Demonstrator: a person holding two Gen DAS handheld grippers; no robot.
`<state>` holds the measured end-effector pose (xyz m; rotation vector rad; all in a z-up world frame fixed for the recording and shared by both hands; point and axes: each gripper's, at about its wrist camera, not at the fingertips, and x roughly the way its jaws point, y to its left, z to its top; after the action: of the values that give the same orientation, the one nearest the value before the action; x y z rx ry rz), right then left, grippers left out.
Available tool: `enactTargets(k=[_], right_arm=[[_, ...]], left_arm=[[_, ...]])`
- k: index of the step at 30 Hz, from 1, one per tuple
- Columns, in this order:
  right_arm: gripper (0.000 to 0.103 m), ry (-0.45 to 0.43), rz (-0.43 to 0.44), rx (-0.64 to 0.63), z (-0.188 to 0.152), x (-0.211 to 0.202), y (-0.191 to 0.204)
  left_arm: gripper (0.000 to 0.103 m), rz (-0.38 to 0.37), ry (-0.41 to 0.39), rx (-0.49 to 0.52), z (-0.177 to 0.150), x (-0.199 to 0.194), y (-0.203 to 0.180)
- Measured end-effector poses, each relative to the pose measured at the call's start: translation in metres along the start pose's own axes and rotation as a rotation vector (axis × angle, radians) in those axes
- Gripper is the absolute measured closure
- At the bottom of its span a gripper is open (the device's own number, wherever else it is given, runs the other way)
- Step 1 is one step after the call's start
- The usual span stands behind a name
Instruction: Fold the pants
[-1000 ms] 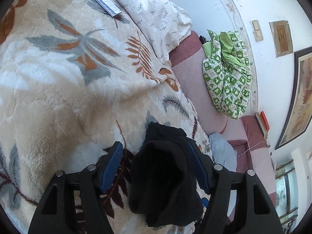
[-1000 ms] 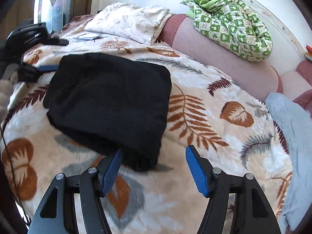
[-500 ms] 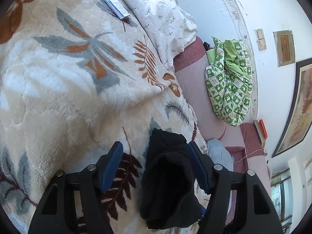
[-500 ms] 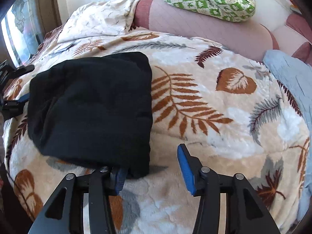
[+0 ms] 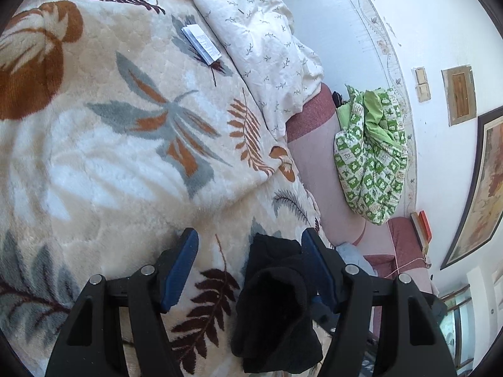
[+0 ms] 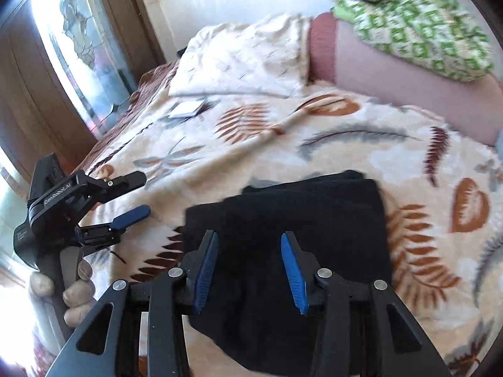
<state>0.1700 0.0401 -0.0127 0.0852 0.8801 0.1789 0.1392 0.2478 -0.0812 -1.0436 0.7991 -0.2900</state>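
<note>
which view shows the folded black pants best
The right wrist view: the folded black fabric pants lie spread on the leaf-patterned fleece blanket, with the whole top face visible though blurred. The left wrist view catches only one bunched end beside that tool's right finger.

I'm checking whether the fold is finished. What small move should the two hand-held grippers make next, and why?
Probably draw both back and leave the bundle alone. The black pants already lie as a compact folded stack on the leaf-print blanket. The right hand-held gripper hangs open above them, and the left hand-held gripper sits open beside their edge, so neither seems to grip any cloth.
</note>
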Motion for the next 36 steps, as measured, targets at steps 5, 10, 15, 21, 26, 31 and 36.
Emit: enactTargets(k=[5,10,15,21,26,31,36], right_arm=[[0.050,0.163,-0.071,-0.052,0.005,0.072,0.008],[0.041,0.106,0.040,-0.014,0.014,0.034,-0.009],[0.037,0.010,-0.030,0.082,0.004,-0.023,-0.081],[0.032,0.023,-0.010,0.260,-0.019,-0.026,-0.148],[0.027,0.041,0.115,0.389,-0.025,-0.001,-0.172],[0.022,0.100,0.219,0.412,-0.026,0.040,-0.179],[0.073,0.073,0.329,0.455,-0.024,0.033,-0.177]], left_arm=[[0.036,-0.001,0.011,-0.013,0.001,0.001,0.005],[0.035,-0.022,0.068,0.027,-0.011,0.014,-0.007],[0.035,-0.036,0.164,0.108,-0.036,0.039,-0.029],[0.034,0.004,0.265,0.168,-0.068,0.068,-0.037],[0.018,0.002,0.272,0.222,-0.083,0.077,-0.042],[0.006,-0.025,0.252,0.250,-0.087,0.084,-0.047],[0.051,0.094,0.232,0.320,-0.093,0.091,-0.062]])
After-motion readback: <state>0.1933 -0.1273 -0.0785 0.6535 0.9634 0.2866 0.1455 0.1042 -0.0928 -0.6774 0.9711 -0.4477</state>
